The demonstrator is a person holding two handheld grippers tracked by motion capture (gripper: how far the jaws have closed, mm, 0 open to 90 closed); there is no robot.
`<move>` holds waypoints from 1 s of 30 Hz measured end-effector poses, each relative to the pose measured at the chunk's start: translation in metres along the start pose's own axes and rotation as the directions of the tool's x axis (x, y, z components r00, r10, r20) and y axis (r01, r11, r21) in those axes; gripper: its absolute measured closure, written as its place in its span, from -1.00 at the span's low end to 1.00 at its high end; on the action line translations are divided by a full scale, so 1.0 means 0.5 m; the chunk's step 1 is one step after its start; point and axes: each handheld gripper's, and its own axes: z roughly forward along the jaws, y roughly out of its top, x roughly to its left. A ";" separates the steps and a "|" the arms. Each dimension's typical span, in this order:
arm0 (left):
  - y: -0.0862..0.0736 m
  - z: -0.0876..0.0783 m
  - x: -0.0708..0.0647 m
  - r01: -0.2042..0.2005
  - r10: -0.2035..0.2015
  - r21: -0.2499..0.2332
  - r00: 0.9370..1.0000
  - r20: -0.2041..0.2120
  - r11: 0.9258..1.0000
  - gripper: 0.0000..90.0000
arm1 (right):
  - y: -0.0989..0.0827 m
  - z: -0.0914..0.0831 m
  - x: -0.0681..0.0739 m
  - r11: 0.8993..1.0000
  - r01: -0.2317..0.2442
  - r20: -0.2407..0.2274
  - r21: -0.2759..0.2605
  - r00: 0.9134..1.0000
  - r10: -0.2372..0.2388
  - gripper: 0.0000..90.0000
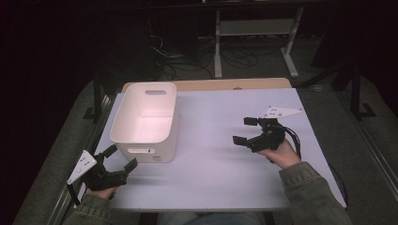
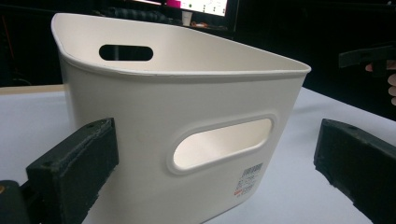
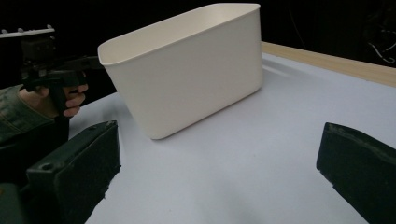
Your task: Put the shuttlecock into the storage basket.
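The table (image 1: 220, 154) is covered with a pale, matte grey-white sheet, and a strip of bare wood edge (image 1: 225, 84) shows along its far side. Around it the room is dark: the floor beyond holds a tangle of cables (image 1: 187, 58) and the white legs of another desk (image 1: 256, 40), and in the left gripper view a lit screen (image 2: 196, 5) glows far behind the table. A white plastic bin (image 1: 145, 122) stands upright on the sheet, empty, with an oval handle slot in each end wall and a small barcode sticker (image 2: 248, 179) low on the near end. The left gripper (image 1: 121, 158) is held low at the near left corner of the table, its jaws spread wide and gripping nothing; the bin's near end sits just ahead of its fingertips, seen between them in the left gripper view. The right gripper (image 1: 244, 130) hovers over bare sheet, its jaws also wide apart and empty, pointing toward the bin, which stands well apart beyond its fingertips. The person's olive-green sleeve (image 1: 307, 187) lies at the near right edge.
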 end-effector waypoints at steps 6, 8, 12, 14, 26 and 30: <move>0.000 0.000 0.000 0.002 -0.002 0.000 1.000 -0.001 1.000 -1.00 | -0.017 -0.014 -0.003 1.000 -0.006 0.022 -0.008 1.000 0.006 -1.00; 0.000 0.000 0.000 -0.001 0.001 0.000 1.000 0.001 1.000 -1.00 | -0.025 -0.020 -0.003 1.000 -0.007 0.032 -0.011 0.999 0.007 -1.00; 0.000 0.000 0.000 0.002 -0.002 -0.001 1.000 0.000 1.000 -1.00 | -0.037 -0.030 -0.003 1.000 -0.006 0.048 -0.016 0.999 0.007 -1.00; 0.000 0.000 0.000 -0.002 0.002 -0.001 1.000 0.001 1.000 -1.00 | -0.042 -0.036 -0.003 1.000 -0.002 0.055 -0.021 0.998 0.003 -1.00; 0.000 0.001 0.001 -0.004 0.004 0.001 1.000 0.002 1.000 -1.00 | -0.072 -0.072 -0.003 0.999 -0.002 0.111 -0.037 0.994 0.007 -1.00; 0.000 0.002 0.000 -0.006 0.006 0.001 1.000 0.004 1.000 -1.00 | -0.082 -0.084 -0.007 0.998 -0.004 0.133 -0.058 0.991 0.012 -1.00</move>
